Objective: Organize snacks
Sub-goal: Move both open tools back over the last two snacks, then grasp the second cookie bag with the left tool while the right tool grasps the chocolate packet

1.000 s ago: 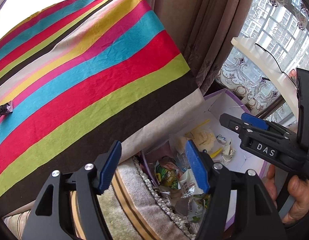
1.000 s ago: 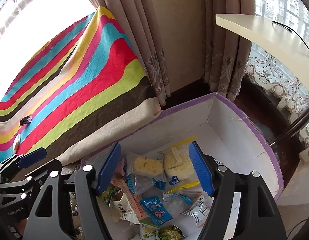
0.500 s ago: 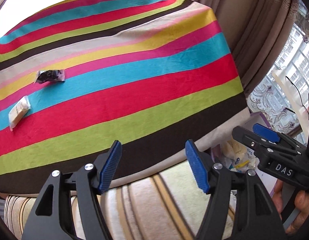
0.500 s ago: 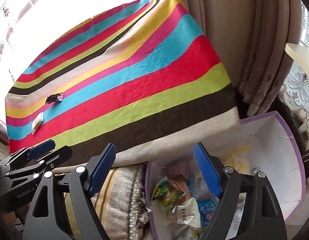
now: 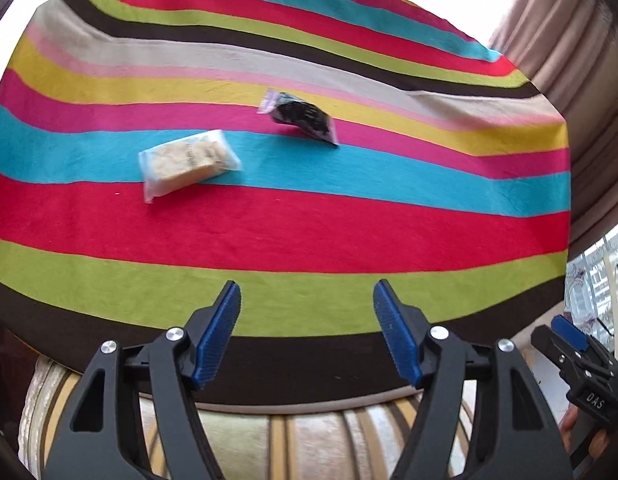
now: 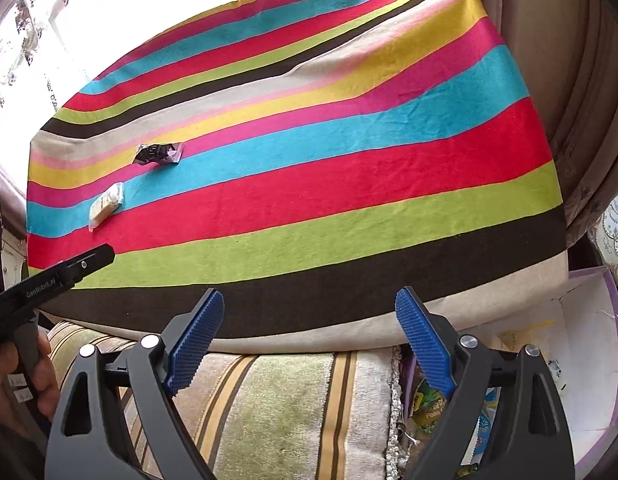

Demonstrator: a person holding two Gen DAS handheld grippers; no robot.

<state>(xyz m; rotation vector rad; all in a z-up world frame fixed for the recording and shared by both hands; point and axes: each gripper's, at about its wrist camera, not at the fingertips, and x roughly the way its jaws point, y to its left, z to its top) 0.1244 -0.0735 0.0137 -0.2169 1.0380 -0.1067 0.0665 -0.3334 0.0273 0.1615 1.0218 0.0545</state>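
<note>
Two snacks lie on the striped tablecloth (image 5: 309,232): a pale cracker packet (image 5: 187,162) on the blue stripe and a black packet (image 5: 301,117) beyond it on the pink stripe. Both show small at the left in the right wrist view, the cracker packet (image 6: 105,205) and the black packet (image 6: 159,153). My left gripper (image 5: 307,300) hangs over the table's near edge, its jaws opening with nothing between them. My right gripper (image 6: 309,308) is further right, jaws opening and empty, beside the snack box (image 6: 581,320).
A white box with a purple rim holds several packets (image 6: 433,404) at the lower right, beside a striped cushion (image 6: 289,400). Beige curtains (image 6: 569,60) hang right of the table. A hand (image 6: 33,376) holds the left tool.
Both grippers swung left from over the snack box to the table edge. The two packets came into full view. The right jaws widened clearly; the left slightly.
</note>
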